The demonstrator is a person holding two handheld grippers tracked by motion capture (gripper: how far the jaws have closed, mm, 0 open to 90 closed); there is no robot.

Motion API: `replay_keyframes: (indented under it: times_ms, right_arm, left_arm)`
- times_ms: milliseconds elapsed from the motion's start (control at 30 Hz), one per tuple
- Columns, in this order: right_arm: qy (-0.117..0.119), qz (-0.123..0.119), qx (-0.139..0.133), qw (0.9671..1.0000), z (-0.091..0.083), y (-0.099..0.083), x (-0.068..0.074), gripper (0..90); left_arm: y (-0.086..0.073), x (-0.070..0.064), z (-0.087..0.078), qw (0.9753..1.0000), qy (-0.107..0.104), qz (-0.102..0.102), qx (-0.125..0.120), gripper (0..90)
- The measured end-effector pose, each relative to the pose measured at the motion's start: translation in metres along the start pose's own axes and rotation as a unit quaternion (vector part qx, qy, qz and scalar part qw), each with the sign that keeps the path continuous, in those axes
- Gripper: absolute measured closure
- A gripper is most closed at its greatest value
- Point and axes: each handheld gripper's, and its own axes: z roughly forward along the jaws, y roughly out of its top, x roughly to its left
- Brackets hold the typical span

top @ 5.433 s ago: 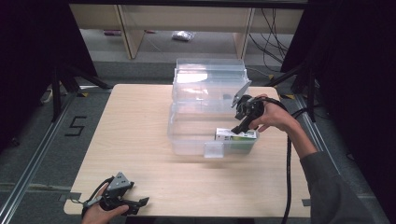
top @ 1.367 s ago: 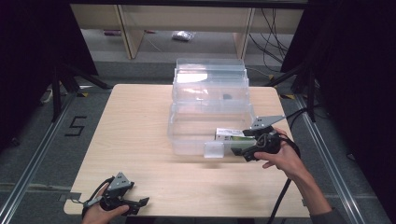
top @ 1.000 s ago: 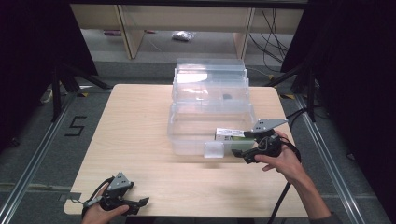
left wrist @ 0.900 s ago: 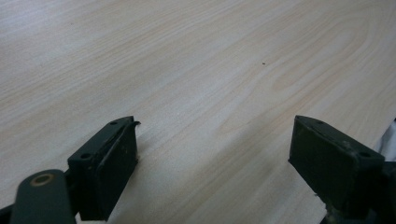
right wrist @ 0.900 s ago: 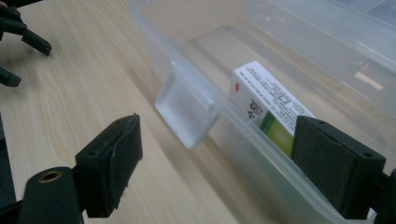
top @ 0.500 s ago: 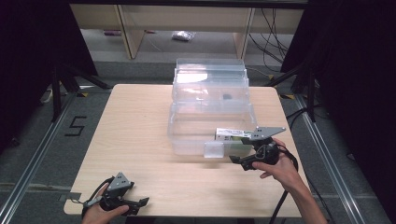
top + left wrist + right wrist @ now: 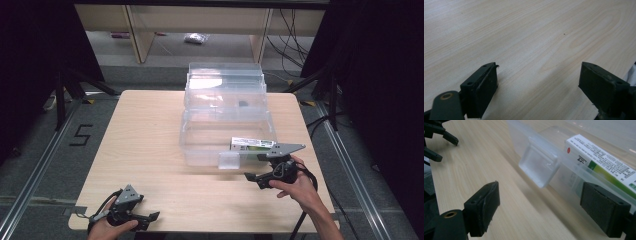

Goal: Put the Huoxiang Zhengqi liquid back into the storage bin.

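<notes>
Clear plastic bin, boxed item inside

Pale wood-grain tabletop (image 7: 150, 145) carries a clear, glossy plastic bin (image 7: 225, 135) with a square front tab (image 7: 539, 166). A white-and-green printed carton (image 7: 252, 145) lies inside at its front right, blurred through the wall. Right claw (image 7: 255, 178) sits just beside the bin, jaws wide, empty. Left claw (image 7: 150, 218) rests near the tabletop's front edge, also spread, holding nothing.

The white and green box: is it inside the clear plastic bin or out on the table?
Inside. The white and green box lies flat behind the clear plastic bin's front wall, at its right end; the right claw is open, outside.
</notes>
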Motion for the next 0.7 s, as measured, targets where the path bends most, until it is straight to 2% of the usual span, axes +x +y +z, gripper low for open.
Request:
replay_keyframes:
  times_ms: [33, 100, 200, 300, 400, 433, 467, 533, 633, 667, 700]
  right_arm:
    - [-0.001, 0.003, -0.002, 1.0000, 0.001, -0.002, 0.000, 17.1]
    - [0.000, 0.001, -0.001, 1.0000, 0.002, -0.005, 0.000, 17.1]
    - [0.001, 0.014, 0.000, 0.9999, 0.001, -0.009, 0.003, 17.2]
    - [-0.003, 0.003, -0.004, 1.0000, 0.003, -0.013, 0.003, 17.1]
    - [0.000, 0.021, 0.003, 0.9998, 0.003, -0.019, 0.007, 17.0]
    - [0.002, 0.014, 0.007, 0.9999, 0.003, -0.020, 0.006, 17.0]
    - [0.000, 0.022, 0.007, 0.9997, 0.003, -0.022, 0.007, 17.0]
    - [-0.004, 0.011, 0.007, 0.9999, 0.004, -0.026, 0.006, 16.9]
    - [-0.007, 0.030, 0.012, 0.9994, 0.004, -0.032, 0.008, 16.8]
    - [-0.007, 0.019, 0.012, 0.9997, 0.005, -0.034, 0.006, 16.8]
    - [-0.009, 0.038, 0.014, 0.9991, 0.005, -0.036, 0.009, 16.8]
  left_arm:
    - [0.000, -0.001, 0.001, 0.9999, -0.003, -0.007, -0.006, 14.9]
    - [0.000, -0.001, 0.001, 1.0000, -0.003, -0.007, -0.006, 14.9]
    - [0.000, -0.001, 0.001, 1.0000, -0.001, -0.008, -0.006, 14.9]
    - [0.000, 0.000, 0.001, 1.0000, -0.004, -0.001, -0.008, 14.9]
    - [0.000, -0.001, 0.000, 0.9999, -0.001, -0.007, -0.008, 14.9]
    - [0.000, -0.001, 0.000, 0.9999, -0.001, -0.007, -0.009, 14.9]
    - [0.000, -0.001, 0.000, 1.0000, -0.003, -0.004, -0.004, 14.9]
    - [0.000, -0.001, 0.000, 1.0000, -0.003, -0.004, -0.005, 14.9]
    - [0.000, -0.001, 0.000, 1.0000, -0.002, -0.005, -0.005, 14.9]
    - [0.000, -0.001, 0.001, 0.9999, 0.000, -0.008, -0.009, 14.9]
    - [0.000, -0.001, 0.001, 0.9999, -0.001, -0.007, -0.008, 14.9]
